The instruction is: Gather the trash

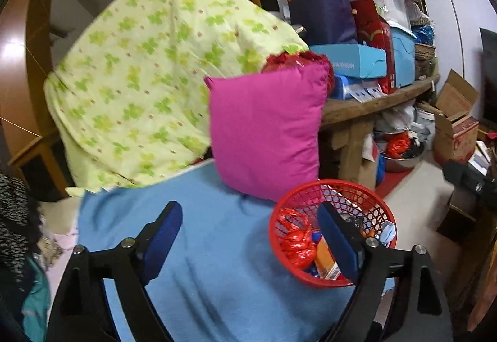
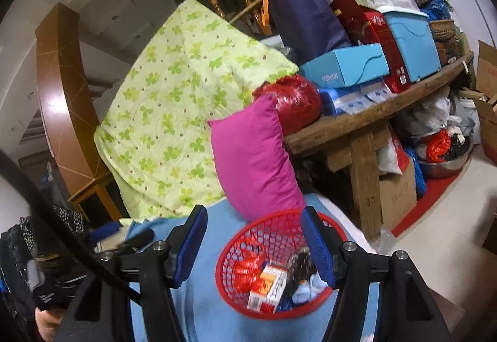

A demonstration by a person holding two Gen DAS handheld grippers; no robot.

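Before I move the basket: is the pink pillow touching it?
Cannot tell. In the right wrist view the pink pillow meets the red basket rim, but overlap could be perspective.

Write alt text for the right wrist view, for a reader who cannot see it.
A red mesh basket holding wrappers and a small carton sits on a blue cloth, just under the open, empty right gripper. Behind it a pink pillow leans against a green floral quilt, beside a cluttered wooden table.

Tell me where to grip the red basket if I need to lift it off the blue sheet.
Grip the red basket by its near rim, coming from above with the right hand-held gripper, one finger inside and one outside. It stands upright and open, and the pink pillow crowds its far side.
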